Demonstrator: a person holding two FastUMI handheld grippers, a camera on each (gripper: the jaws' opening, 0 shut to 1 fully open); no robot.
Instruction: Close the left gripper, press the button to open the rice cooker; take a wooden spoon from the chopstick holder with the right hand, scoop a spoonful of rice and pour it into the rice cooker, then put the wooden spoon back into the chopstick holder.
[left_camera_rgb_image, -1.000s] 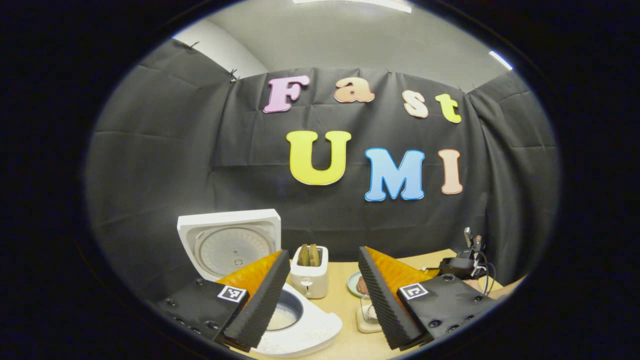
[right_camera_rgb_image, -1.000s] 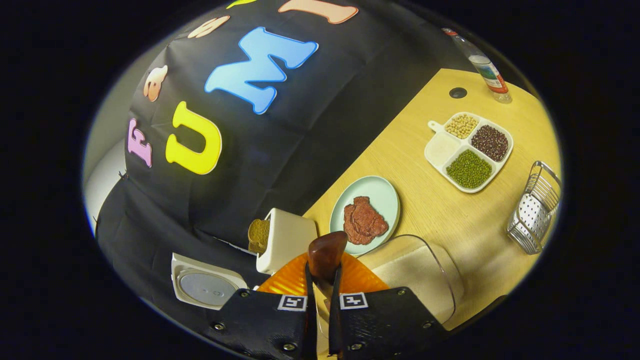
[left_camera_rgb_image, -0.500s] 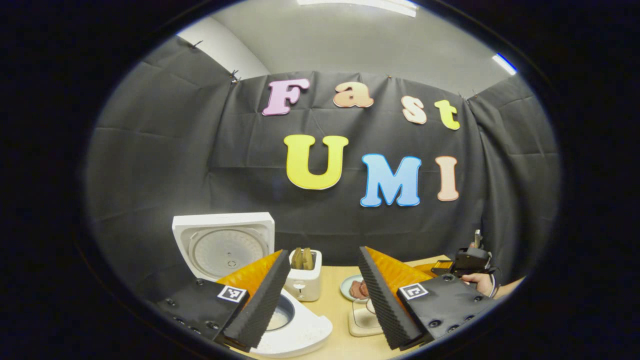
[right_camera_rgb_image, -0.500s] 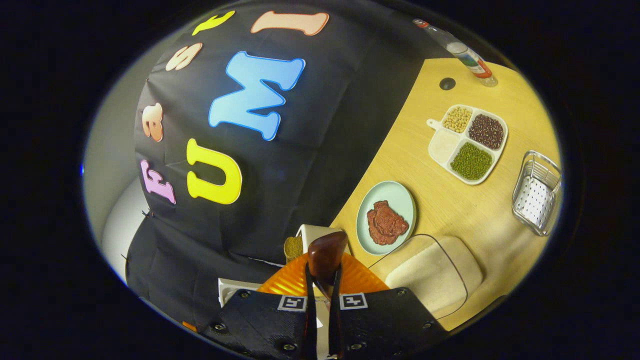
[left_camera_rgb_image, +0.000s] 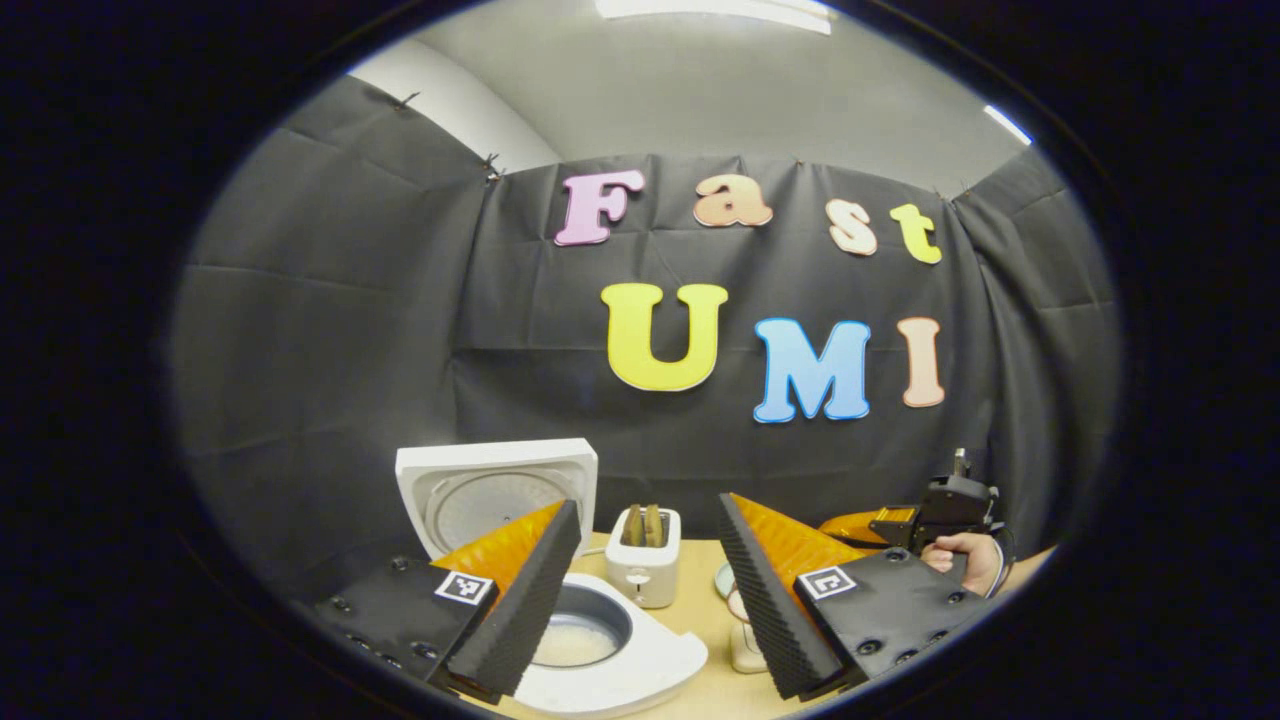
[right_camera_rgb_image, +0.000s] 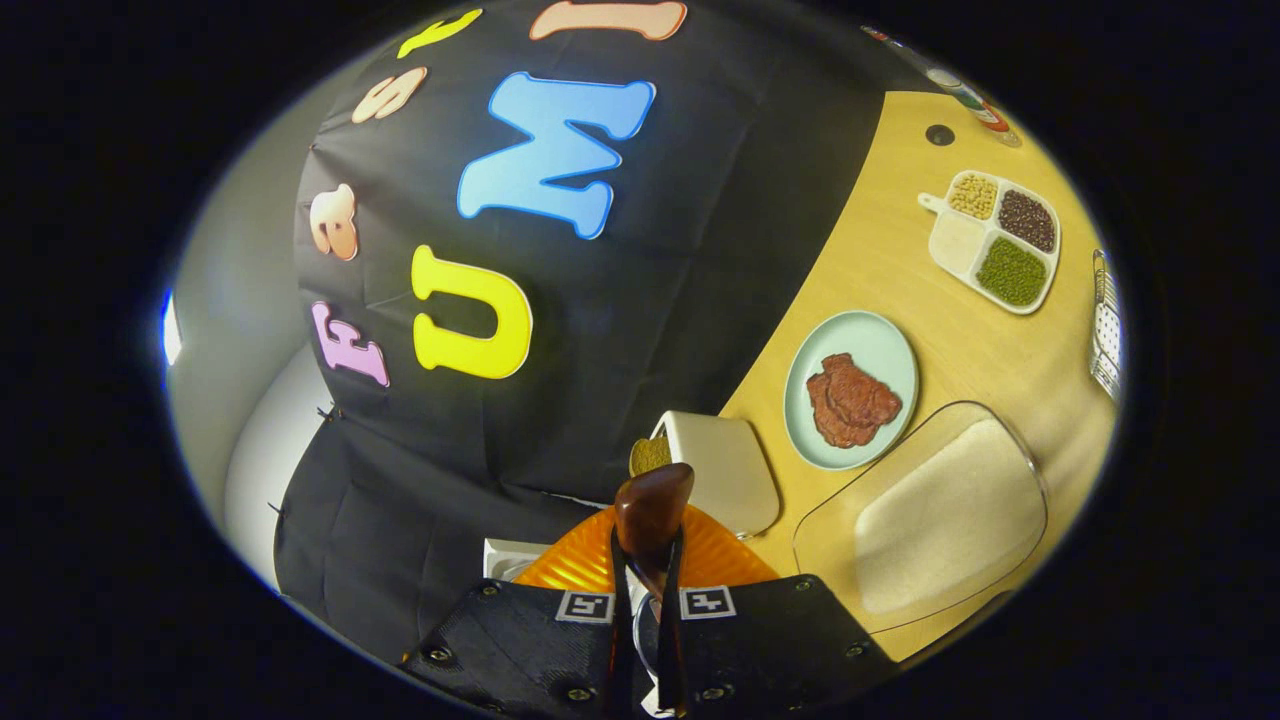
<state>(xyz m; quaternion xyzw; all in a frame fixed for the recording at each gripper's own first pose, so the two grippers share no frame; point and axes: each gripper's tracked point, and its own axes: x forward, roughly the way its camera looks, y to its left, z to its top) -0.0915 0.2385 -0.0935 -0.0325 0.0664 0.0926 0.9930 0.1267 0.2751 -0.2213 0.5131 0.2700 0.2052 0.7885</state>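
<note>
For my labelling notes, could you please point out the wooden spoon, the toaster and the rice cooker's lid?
wooden spoon (right_camera_rgb_image: 652, 508), right gripper view, its bowl.
toaster (left_camera_rgb_image: 644, 575), left gripper view, front face.
rice cooker's lid (left_camera_rgb_image: 495, 468), left gripper view, raised inner side.

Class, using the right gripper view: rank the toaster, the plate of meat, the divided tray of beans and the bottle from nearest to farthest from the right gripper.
1. Toaster, just beyond the right gripper.
2. Plate of meat, further right.
3. Divided tray of beans, far right.
4. Bottle, at the table's far end.
</note>
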